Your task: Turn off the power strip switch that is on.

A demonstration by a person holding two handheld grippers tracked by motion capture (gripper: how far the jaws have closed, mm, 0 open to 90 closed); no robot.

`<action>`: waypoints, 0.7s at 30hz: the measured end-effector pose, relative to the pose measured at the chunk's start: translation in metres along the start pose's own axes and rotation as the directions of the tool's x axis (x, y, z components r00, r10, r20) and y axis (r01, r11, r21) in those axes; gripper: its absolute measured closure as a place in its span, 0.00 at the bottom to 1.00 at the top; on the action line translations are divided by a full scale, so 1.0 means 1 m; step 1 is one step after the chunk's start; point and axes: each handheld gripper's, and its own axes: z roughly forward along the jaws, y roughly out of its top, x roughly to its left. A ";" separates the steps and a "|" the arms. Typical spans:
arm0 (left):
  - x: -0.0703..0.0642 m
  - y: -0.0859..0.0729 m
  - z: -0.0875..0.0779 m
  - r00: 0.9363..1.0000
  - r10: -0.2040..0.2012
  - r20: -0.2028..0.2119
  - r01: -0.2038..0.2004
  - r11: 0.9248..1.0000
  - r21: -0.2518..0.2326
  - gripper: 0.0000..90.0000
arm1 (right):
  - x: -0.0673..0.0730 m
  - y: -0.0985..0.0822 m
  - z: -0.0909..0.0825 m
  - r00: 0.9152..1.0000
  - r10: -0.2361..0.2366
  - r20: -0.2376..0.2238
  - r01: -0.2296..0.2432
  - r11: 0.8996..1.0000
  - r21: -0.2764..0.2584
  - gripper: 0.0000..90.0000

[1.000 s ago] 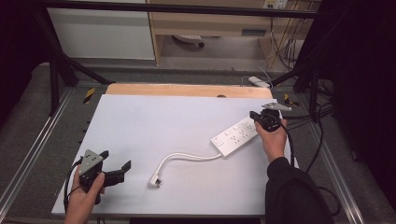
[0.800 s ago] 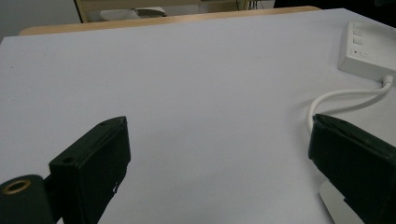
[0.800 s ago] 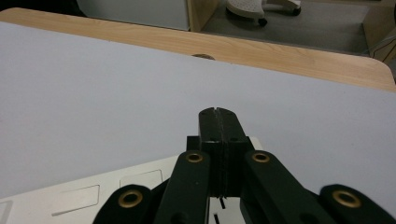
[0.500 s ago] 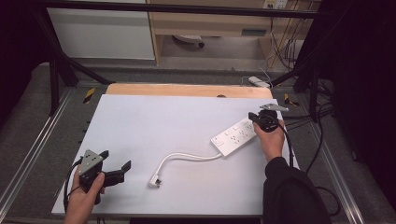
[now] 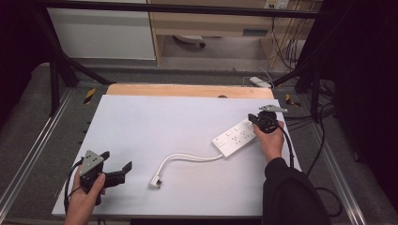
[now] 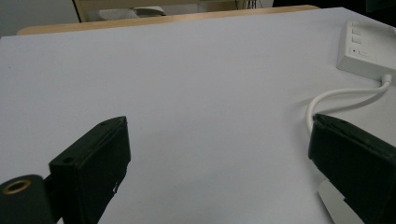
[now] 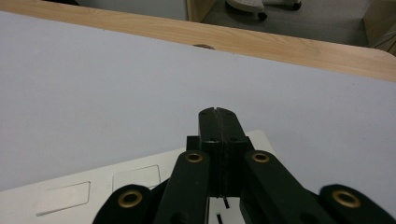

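- At the lower left of the high view we see the left black two-jaw gripper held in a hand; its jaws stand wide apart with nothing between them, over the near left part of the white table top.
- In the left gripper view we see bare white surface between the spread jaws.
- Near the bottom centre of the high view lies the white plug, its white cable curving up and right.
- The cable runs to the white rectangular power strip, lying slantwise right of centre.
- Over the strip's far end we see the right black two-jaw gripper, held in a hand.
- In the right gripper view its jaws are pressed together, gripping nothing, their tips over the strip's edge.
- Farthest back, a light wooden strip borders the table.
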 end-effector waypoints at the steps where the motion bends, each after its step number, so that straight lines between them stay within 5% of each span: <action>1: 0.000 0.000 0.000 1.000 0.000 0.000 0.000 1.000 0.000 0.06 | 0.000 0.000 0.000 1.000 0.001 0.001 -0.001 1.000 0.002 1.00; 21: 0.000 0.000 0.000 1.000 0.003 0.001 -0.003 1.000 0.004 0.07 | 0.001 -0.006 0.012 1.000 0.015 0.018 -0.015 1.000 0.019 1.00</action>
